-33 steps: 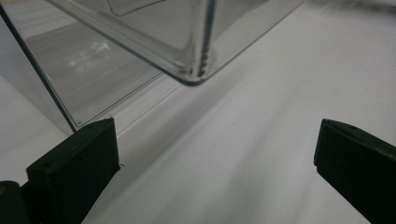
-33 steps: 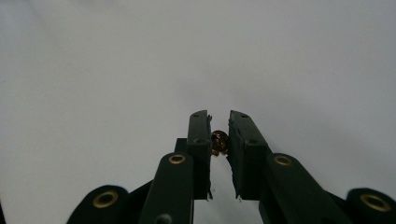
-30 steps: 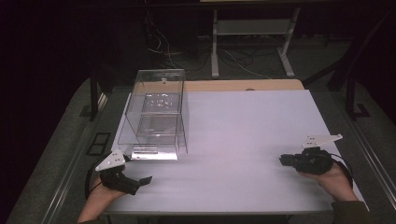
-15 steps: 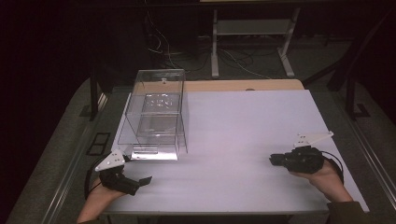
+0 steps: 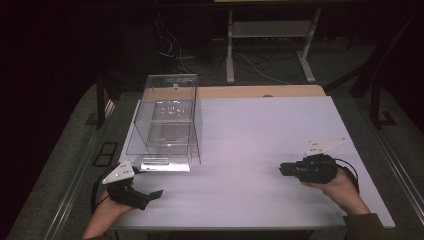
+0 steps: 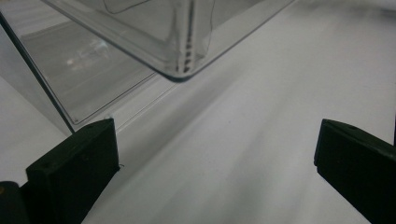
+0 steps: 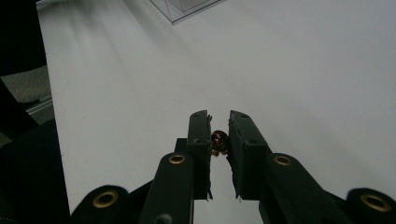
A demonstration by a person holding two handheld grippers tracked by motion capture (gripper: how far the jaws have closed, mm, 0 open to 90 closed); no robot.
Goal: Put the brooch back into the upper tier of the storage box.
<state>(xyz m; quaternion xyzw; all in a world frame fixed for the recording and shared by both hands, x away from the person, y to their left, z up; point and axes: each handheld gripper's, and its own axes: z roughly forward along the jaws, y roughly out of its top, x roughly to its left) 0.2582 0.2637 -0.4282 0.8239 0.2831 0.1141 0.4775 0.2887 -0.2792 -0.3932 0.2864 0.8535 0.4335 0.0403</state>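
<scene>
Small object pinched at the right of the bench (image 5: 250, 130)
Right hand-held gripper (image 7: 219, 122) clamps a small brown object (image 7: 219, 141); left hand-held gripper (image 6: 210, 154) gapes wide beside the clear box (image 5: 167, 120).

Counting one clear plastic box (image 5: 167, 122) with two shelves inside, one white table (image 5: 260, 165), two grippers: left gripper (image 5: 150, 196), right gripper (image 5: 282, 170). Plus one tiny reddish-brown thing (image 7: 219, 141) pinched in the right one. Two hands total.

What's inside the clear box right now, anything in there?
The clear plastic box looks empty: through its walls only a transparent inner shelf and the white table show. Glare on the panels could hide something small or clear. The left gripper waits open beside it.
</scene>
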